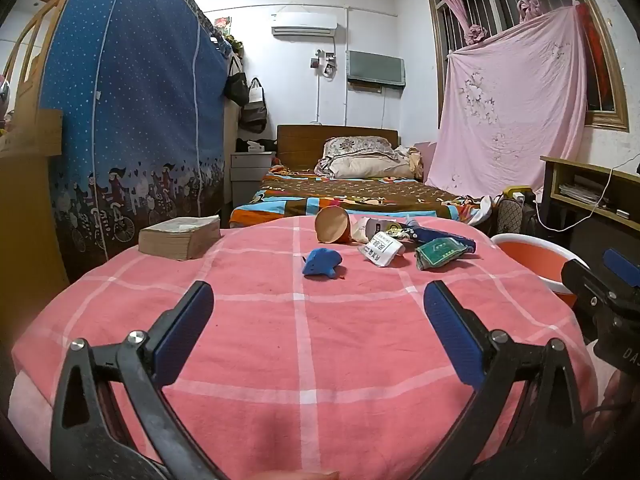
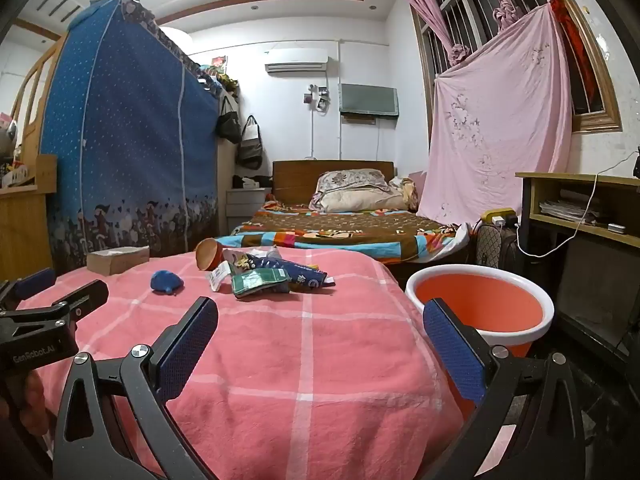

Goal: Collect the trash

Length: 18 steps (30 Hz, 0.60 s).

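A pink checked cloth (image 1: 304, 344) covers the surface filling the lower half of both views. The left gripper (image 1: 318, 320) and right gripper (image 2: 320, 332) hover over its near part, jaws spread wide, nothing between them. The trash (image 2: 264, 276) lies in a loose heap at centre, toward the far edge: wrappers, a tipped paper cup (image 1: 332, 230), with a blue scrap (image 1: 322, 263) just beside. A book (image 1: 180, 236) sits at centre left. An orange bin (image 2: 480, 304) stands off the cloth's right edge. Behind are a bed (image 1: 344, 196), a blue wardrobe (image 1: 132, 120) at left, and a pink sheet (image 1: 516, 108) over the window at upper right.
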{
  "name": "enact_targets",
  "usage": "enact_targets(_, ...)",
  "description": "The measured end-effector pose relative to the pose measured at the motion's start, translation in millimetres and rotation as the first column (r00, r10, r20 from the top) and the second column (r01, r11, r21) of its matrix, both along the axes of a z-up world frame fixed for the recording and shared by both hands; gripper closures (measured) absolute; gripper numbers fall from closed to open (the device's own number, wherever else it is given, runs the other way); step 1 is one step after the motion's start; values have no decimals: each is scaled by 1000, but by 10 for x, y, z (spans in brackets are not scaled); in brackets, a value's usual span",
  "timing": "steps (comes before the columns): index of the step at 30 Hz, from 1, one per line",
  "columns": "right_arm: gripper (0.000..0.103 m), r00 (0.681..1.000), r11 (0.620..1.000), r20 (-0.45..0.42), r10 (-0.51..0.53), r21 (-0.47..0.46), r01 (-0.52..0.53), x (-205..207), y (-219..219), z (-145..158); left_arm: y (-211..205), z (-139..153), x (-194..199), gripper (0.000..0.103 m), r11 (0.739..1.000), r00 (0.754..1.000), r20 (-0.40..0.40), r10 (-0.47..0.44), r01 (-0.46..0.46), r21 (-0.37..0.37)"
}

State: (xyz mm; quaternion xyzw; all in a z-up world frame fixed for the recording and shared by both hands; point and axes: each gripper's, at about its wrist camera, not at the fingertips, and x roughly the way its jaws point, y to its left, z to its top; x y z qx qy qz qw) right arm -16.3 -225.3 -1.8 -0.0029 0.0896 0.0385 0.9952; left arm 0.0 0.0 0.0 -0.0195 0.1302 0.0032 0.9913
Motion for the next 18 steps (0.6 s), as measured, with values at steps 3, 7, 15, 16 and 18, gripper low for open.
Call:
enact_targets(3, 0, 1000, 1000, 2, 0, 1, 0, -1, 0, 0, -1, 0, 0, 15, 1000, 1000, 0, 0, 0, 2)
enact_targets(7, 0, 1000, 1000, 1, -1, 2, 1, 5, 3, -1, -1, -2, 0, 15, 1000, 1000, 2, 2, -2, 4)
enact_targets(15, 0, 1000, 1000, 5, 0, 2, 0, -2, 1, 1, -4, 2, -2, 15, 1000, 1000, 5, 2, -2, 7)
enact_targets(16, 0, 1000, 1000, 6, 0, 2, 0, 0, 3, 1, -4, 2, -3, 15, 1000, 1000, 5, 2, -2, 7)
enact_targets(18, 0, 1000, 1000, 6, 0, 2, 0, 3, 4, 0, -4, 1, -2, 15, 1000, 1000, 5, 2, -2, 8)
